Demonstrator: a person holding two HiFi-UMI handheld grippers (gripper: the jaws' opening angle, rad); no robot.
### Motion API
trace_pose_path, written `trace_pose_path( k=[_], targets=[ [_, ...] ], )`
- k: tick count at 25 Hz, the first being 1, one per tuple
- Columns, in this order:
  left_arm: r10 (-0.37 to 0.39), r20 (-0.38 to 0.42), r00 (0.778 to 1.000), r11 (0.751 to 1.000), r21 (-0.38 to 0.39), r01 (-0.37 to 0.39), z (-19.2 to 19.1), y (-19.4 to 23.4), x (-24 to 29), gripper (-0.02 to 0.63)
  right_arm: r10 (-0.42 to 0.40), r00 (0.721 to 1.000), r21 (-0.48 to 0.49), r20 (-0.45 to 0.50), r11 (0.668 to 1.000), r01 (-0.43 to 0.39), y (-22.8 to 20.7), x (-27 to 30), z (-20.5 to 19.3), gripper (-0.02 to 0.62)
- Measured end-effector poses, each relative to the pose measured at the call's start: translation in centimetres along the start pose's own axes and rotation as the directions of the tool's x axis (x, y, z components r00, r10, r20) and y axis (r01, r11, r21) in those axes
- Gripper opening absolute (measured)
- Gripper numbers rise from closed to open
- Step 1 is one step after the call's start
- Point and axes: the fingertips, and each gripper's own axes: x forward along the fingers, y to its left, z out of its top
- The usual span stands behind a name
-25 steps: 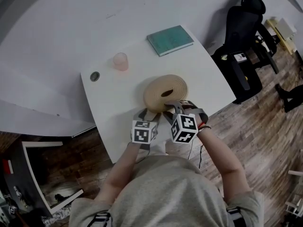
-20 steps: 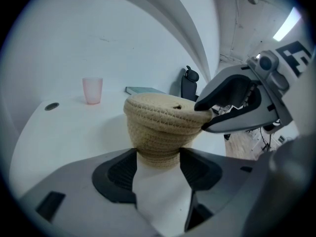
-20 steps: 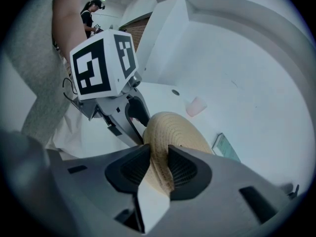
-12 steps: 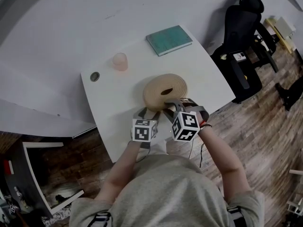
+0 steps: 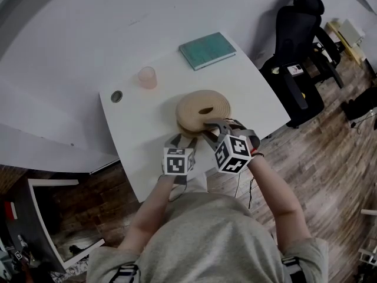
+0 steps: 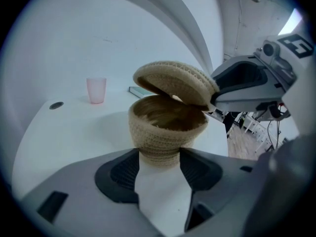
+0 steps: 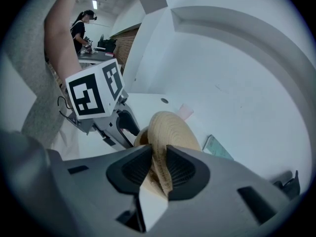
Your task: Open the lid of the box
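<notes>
head view: shows the woven box [image 5: 184, 122] near the front edge of the white table [image 5: 132, 119], under its tilted lid [image 5: 203, 106]. places the left gripper [image 5: 178, 137] at the near wall and the right gripper [image 5: 210, 124] at the lid's rim. gives the layout, but not the size of the gap.

left gripper view: jaws pressed on both sides of the box's lower wall, pinning it. reveals the lid lifted off the near rim and the hollow inside; unclear whether still resting on the far rim.

right gripper view: pads clamped on the lid's edge and closing tighter, seen edge-on. alone shows how deep the bite is.

to do this well: keep the base pinned, squeeze the soft weave no harder than needed, and swing the lid up and back in an arc rather than tugging sideways, to avoid dragging the box.
</notes>
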Motion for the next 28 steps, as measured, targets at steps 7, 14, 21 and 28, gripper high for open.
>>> trace_pose_path(
  k=[7, 14, 21, 28],
  targets=[
    [0.003, 0.002, 1.0, 1.0, 0.002, -0.003, 0.0, -0.1, -0.2, 0.247, -0.055, 0.998, 0.054, 0.036, 0.997, 0.053, -1.2, -1.2, 0.4, 0.086],
    [-0.003, 0.016, 1.0, 1.0, 0.008, 0.002, 0.2, -0.4, -0.7, 0.247, -0.137, 0.989, 0.139, 0.059, 0.982, 0.128, -3.0, -2.6, 0.4, 0.078],
    [-0.014, 0.042, 0.999, 1.0, 0.009, 0.013, 0.6, -0.5, -1.9, 0.247, -0.222, 0.973, 0.292, 0.064, 0.937, 0.194, -4.3, -4.0, 0.1, 0.073],
    [-0.027, 0.079, 0.996, 1.0, 0.009, 0.027, 1.0, -1.6, -4.0, 0.247, -0.271, 0.96, 0.423, 0.072, 0.88, 0.217, -4.2, -6.1, -0.4, 0.071]
  ],
)
